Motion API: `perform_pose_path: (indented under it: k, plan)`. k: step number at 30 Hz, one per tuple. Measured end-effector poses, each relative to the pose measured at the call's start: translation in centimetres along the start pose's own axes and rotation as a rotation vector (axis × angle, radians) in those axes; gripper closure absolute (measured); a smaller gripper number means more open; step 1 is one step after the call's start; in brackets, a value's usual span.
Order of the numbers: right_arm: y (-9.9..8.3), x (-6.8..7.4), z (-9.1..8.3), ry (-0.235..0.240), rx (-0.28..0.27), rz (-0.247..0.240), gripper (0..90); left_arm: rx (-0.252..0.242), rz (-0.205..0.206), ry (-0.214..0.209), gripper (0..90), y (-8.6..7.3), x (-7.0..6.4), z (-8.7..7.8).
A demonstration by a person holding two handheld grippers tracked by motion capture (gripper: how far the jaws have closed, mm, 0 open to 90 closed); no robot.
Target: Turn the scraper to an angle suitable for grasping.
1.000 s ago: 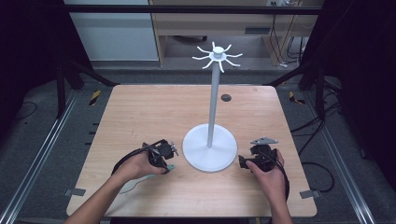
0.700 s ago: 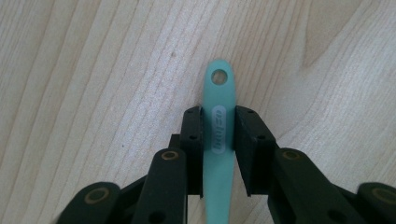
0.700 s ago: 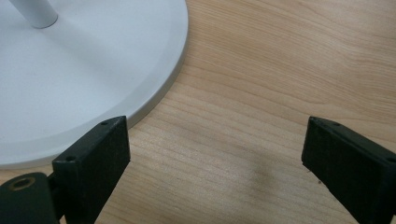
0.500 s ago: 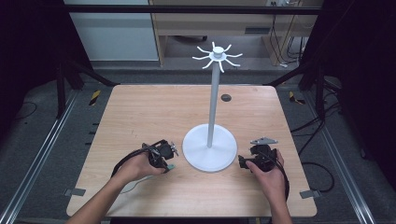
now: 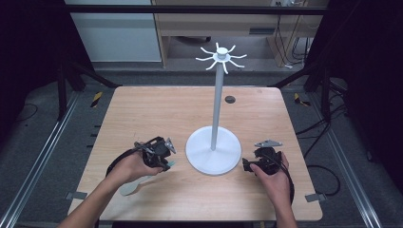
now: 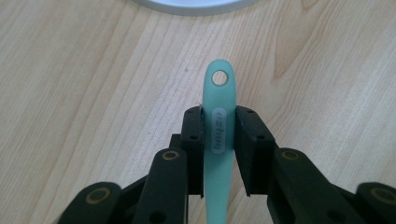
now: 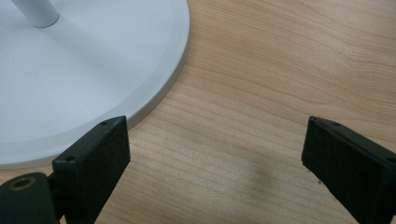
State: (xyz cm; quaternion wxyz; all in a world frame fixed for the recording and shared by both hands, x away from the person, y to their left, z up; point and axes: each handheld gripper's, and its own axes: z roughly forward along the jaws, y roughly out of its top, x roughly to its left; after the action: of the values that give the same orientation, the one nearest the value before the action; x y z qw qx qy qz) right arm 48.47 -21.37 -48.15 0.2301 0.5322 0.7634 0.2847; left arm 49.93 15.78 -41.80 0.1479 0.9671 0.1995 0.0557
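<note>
A teal spoon point(image 6: 218, 140) is pinched between the jaws of the left tongs point(image 6: 219, 126), which press on both sides of its handle just below the end. The handle end, with a round hole through it, sticks out past the jaws toward the stand's base point(image 6: 191, 4), and a pale oval label with lettering too small to read sits between the pads. In the high view the left tongs point(image 5: 164, 156) are held by the left hand point(image 5: 135, 166) near the front left part of the wooden surface point(image 5: 142, 114), just beside the base point(image 5: 214, 152) on its left, and the spoon point(image 5: 132, 187) slants back under the hand, its pale bowl lying over the surface toward the front edge. The white stand's pole point(image 5: 217, 104) rises upright from the round base at the middle of the surface and ends in a ring of curved hooks point(image 5: 221, 58). The right tongs point(image 5: 249, 165) are held by the right hand point(image 5: 273, 178) just right of the base, near the front right part of the surface. In the right gripper view the right tongs point(image 7: 215, 154) are spread wide with nothing between them but bare wood, the base point(image 7: 93, 74) lying close to one jaw. A small dark round hole point(image 5: 230, 99) sits in the surface toward the far edge.
</note>
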Motion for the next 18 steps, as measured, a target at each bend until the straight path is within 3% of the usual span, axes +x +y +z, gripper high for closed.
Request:
perform_pose_path:
  k: [18]
  plan:
    - [0.0, 0.1, 0.0, 0.001, 0.001, -0.002, 8.1, -0.151, -0.035, 0.064, 74.0, -1.1, 1.4, -6.1]
